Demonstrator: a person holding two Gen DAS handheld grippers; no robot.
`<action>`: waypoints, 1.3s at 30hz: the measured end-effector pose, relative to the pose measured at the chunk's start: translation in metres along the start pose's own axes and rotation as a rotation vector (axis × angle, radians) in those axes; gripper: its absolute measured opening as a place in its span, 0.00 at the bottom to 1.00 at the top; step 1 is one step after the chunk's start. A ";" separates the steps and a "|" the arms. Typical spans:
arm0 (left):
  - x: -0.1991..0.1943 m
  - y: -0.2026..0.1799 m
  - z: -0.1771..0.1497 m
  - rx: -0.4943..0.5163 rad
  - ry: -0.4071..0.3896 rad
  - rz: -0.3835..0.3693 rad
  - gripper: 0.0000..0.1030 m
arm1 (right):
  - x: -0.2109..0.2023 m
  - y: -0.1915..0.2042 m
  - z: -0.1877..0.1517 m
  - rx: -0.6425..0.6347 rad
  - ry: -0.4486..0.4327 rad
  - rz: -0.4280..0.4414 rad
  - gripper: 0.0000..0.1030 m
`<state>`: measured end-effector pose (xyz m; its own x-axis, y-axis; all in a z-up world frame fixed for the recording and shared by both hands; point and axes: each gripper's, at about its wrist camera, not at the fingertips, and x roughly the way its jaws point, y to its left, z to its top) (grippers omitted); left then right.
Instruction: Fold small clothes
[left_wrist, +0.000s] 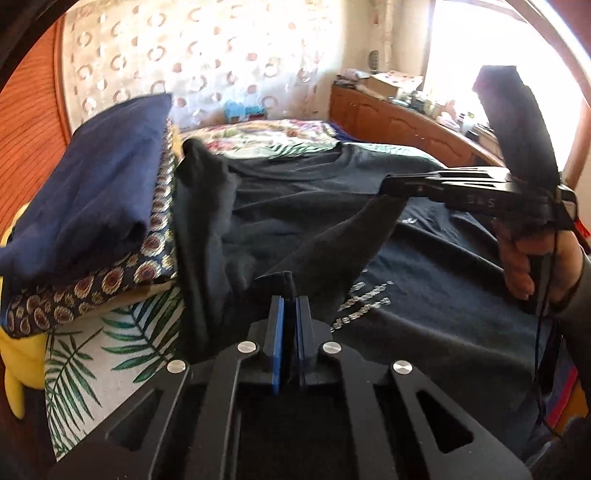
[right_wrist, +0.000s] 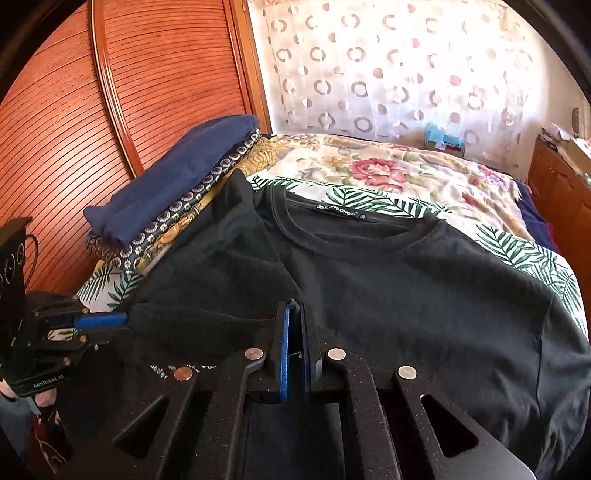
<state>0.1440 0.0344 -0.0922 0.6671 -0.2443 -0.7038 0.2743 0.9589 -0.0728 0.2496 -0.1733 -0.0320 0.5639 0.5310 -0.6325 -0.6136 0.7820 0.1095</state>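
Black T-shirt (right_wrist: 369, 280) lies flat on the bed (right_wrist: 369, 166) beside the folded stack (right_wrist: 177, 184). I have both tongs, left (left_wrist: 291, 291) and right (right_wrist: 293, 308), pinching its near hem to carry it toward the collar.

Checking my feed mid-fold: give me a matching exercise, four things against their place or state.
Things:
1. black T-shirt
2. navy folded garment
3. left gripper
4. neck label

Places or states:
A. on top of the folded pile
B. inside the collar
C. spread on the bed, one edge lifted
D. shut on black fabric

Pairs: 1-C, 2-A, 3-D, 4-B
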 end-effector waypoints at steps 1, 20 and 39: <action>-0.002 -0.003 0.000 0.012 0.000 0.000 0.06 | -0.005 -0.003 0.001 0.003 0.000 0.002 0.05; -0.050 -0.050 -0.021 0.090 -0.048 -0.096 0.35 | -0.043 -0.013 -0.025 -0.006 0.023 -0.079 0.09; 0.013 -0.070 0.013 0.056 -0.002 -0.015 0.80 | -0.135 -0.068 -0.081 0.123 -0.040 -0.286 0.45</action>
<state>0.1428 -0.0378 -0.0869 0.6643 -0.2588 -0.7013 0.3222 0.9457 -0.0438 0.1705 -0.3247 -0.0158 0.7265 0.2943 -0.6210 -0.3571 0.9337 0.0247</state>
